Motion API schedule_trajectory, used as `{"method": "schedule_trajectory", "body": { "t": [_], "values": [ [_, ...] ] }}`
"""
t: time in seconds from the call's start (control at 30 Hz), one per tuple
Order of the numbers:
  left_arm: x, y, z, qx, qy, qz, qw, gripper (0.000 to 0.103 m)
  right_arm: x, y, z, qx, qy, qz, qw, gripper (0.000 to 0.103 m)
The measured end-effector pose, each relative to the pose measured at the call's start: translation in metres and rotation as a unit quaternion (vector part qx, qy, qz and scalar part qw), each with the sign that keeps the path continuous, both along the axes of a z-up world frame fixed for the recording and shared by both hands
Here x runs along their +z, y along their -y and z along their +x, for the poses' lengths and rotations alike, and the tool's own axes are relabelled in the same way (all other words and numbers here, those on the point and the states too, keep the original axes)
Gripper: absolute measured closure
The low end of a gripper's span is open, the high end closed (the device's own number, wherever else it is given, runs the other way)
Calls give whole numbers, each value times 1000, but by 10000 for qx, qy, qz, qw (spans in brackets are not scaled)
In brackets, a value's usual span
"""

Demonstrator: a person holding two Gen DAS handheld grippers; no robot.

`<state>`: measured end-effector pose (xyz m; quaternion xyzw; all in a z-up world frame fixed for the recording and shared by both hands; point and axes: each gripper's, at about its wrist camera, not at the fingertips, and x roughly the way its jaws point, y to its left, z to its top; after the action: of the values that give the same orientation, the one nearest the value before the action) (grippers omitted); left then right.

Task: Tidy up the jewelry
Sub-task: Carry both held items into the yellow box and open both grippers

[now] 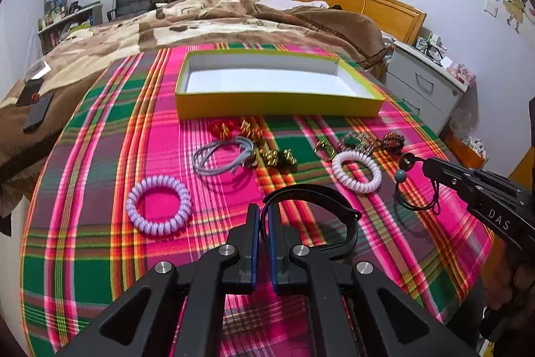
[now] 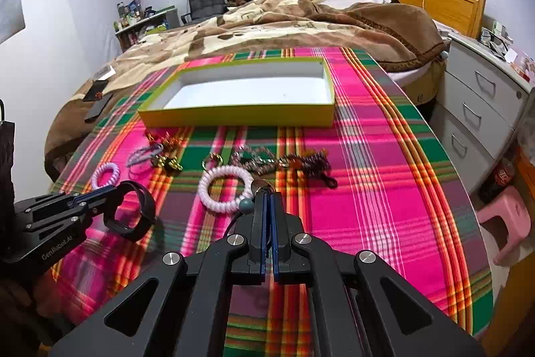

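Observation:
A yellow box point(image 1: 277, 104) with a white, empty inside stands at the far side of the plaid cloth; it also shows in the right wrist view point(image 2: 240, 116). My left gripper point(image 1: 264, 209) is shut on a black wristband point(image 1: 334, 199), seen from the side in the right wrist view point(image 2: 133, 213). My right gripper point(image 2: 268, 196) is shut on a black cord with a teal bead point(image 2: 246, 204), which also shows in the left wrist view point(image 1: 400, 177). On the cloth lie a purple coil tie point(image 1: 158, 204), a white coil tie point(image 1: 357, 171), grey elastic bands point(image 1: 222, 154) and gold trinkets point(image 1: 279, 158).
A dark chain bundle point(image 2: 307, 161) lies right of the white coil tie. A bed with a brown blanket point(image 1: 200, 19) is behind the table. White drawers point(image 2: 478, 102) and a pink stool point(image 2: 508, 223) stand to the right. A phone point(image 1: 38, 112) lies on the blanket at left.

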<state>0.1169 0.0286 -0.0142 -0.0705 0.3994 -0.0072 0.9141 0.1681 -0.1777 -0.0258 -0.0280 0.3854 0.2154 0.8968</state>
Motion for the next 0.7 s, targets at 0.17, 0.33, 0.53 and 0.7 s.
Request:
{"method": "schedule_trajectory", "body": {
  "t": [0.17,0.33,0.53,0.7],
  "values": [
    [16,-1,10,-68,153,27,9999,99,12,-6,10,120,120,51,9998,101],
    [33,-6,31,-98,346,153,9992,99,24,-14,31,203,246,101,9994,101],
    [51,-18,68,-117,542,326,9979,99,35,-26,69,241,360,106,9990,101],
    [53,-32,109,-74,495,384,9980,99,34,-34,106,201,354,91,9991,101]
  ]
}}
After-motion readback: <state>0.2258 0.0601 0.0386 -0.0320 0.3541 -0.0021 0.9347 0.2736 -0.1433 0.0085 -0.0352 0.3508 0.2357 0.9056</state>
